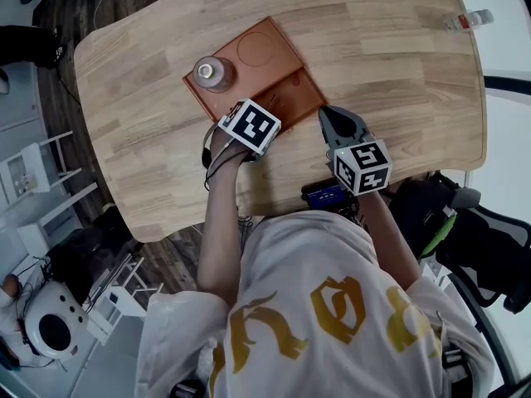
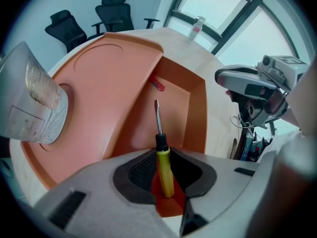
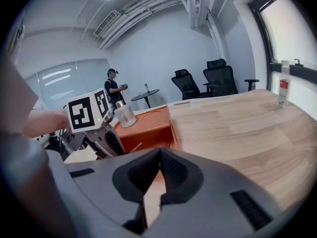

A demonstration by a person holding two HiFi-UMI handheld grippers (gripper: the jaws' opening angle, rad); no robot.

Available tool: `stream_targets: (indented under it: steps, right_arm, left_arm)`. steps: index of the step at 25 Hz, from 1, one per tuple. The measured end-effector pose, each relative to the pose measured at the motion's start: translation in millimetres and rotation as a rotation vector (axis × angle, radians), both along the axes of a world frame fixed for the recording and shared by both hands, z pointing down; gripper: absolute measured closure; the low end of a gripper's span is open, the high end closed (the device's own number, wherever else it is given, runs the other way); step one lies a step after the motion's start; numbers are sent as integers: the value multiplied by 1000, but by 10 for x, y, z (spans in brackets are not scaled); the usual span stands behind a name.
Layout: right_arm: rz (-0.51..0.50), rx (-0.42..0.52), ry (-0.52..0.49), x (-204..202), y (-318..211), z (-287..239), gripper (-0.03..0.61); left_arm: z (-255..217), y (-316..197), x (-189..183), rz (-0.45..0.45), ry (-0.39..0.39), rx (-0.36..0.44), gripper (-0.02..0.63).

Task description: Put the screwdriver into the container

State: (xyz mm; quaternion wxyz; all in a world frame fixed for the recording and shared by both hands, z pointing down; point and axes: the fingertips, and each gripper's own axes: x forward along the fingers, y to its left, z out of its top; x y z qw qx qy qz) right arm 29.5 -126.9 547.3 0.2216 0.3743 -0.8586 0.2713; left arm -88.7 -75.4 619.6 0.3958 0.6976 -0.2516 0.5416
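Left gripper (image 2: 161,153) has its jaws clamped on the yellow-handled screwdriver (image 2: 165,175), tip over the orange tray (image 2: 196,115) compartment mid-frame, while the right gripper (image 3: 159,155) jaws sit pressed together, empty, above the table (image 3: 237,128).

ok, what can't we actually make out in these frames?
- Left gripper view: whether the tip of the screwdriver in the left tool touches the floor of the tray; the angle doesn't show it.
- Same view: the red thing in the tray's pocket is too small to name; the clear jar is cut by the left edge.
- Head view: the left tool's cube hides the screwdriver.
- The bottle label is too small everywhere.
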Motion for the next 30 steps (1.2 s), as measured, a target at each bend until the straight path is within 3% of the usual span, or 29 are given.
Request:
stream_targets:
  steps: [18, 30]
  right_arm:
    - [-1, -5, 17, 6, 5, 104, 569]
    - [9, -37, -1, 6, 49, 177, 569]
  left_arm:
    - [133, 50, 37, 47, -63, -100, 534]
    - [157, 96, 18, 91, -103, -97, 520]
